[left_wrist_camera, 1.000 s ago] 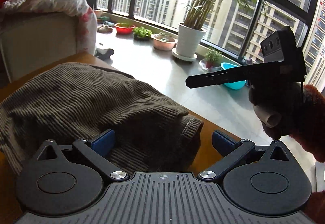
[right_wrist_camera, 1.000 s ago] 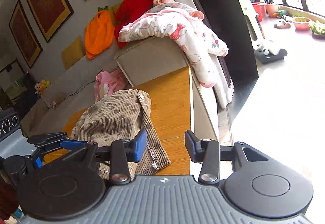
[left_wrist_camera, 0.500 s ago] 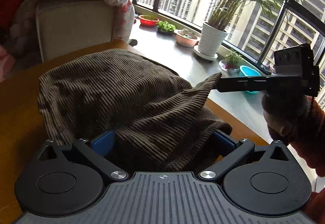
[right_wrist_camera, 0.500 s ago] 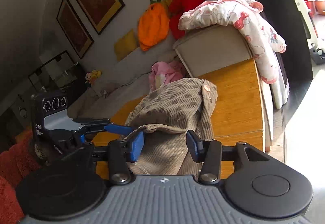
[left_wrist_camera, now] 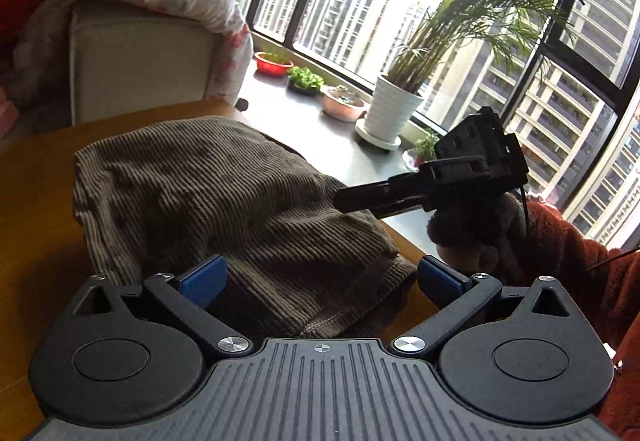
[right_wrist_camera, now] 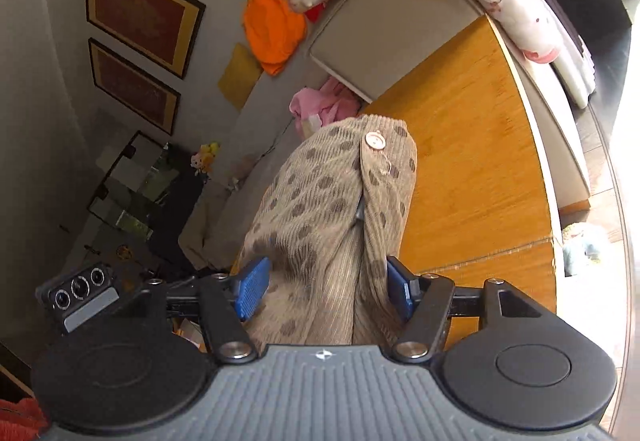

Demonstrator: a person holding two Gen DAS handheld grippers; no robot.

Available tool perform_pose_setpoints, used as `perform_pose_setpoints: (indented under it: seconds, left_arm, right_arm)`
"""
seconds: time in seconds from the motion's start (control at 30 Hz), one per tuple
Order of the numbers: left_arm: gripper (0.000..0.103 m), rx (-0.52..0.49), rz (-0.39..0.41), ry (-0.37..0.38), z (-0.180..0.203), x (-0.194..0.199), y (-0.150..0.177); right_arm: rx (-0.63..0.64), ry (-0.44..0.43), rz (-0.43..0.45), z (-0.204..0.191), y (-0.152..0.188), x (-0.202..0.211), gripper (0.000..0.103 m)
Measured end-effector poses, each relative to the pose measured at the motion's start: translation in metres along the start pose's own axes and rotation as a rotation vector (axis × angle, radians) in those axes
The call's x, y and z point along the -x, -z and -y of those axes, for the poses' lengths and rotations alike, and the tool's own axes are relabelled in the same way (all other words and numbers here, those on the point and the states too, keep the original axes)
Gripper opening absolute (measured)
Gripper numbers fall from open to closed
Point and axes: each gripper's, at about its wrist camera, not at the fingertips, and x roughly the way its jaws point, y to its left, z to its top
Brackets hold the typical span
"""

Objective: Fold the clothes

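Brown corduroy garment lying bunched on the wooden surface, dotted side and a pale button facing up in the right wrist view. Judged roughly midway: folded over into a thick bundle, yet lumpy, with the stitched hem loose at the near edge; smoothing and at least one more fold probably left. Left tool spread wide, blue pads either side of the hem, pinching nothing. Right tool also spread, cloth heaped between its pads but not squeezed; seen from the left wrist view, reaching in over the far edge of the bundle.

As for containers: white pot by the window holding a tall palm; red bowl and pink bowl beside it holding small green plants. Nothing on the wooden surface to receive folded clothes.
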Motion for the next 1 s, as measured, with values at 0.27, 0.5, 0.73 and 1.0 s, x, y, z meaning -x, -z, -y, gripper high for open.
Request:
perform_pose_setpoints:
  seconds: [0.27,0.5,0.73,1.0]
  left_arm:
    - [0.103,0.222,0.101,0.046,-0.042,0.002,-0.007]
    - [0.103,0.301,0.031,0.005,-0.058,-0.021,0.009]
    - [0.103,0.21,0.125,0.076,-0.05,0.0,-0.016]
    - [0.103,0.329,0.134,0.137,-0.1,-0.064,-0.075]
  right_arm:
    - [0.279,0.15,-0.052,-0.074,0.07,0.016,0.07]
    - [0.429,0.215,-0.097,-0.114,0.079,0.023,0.071]
    - [0.582,0.276,0.08,-0.148,0.041,0.044,0.086]
    - [0.737,0.346,-0.039,-0.148,0.015,-0.035,0.086]
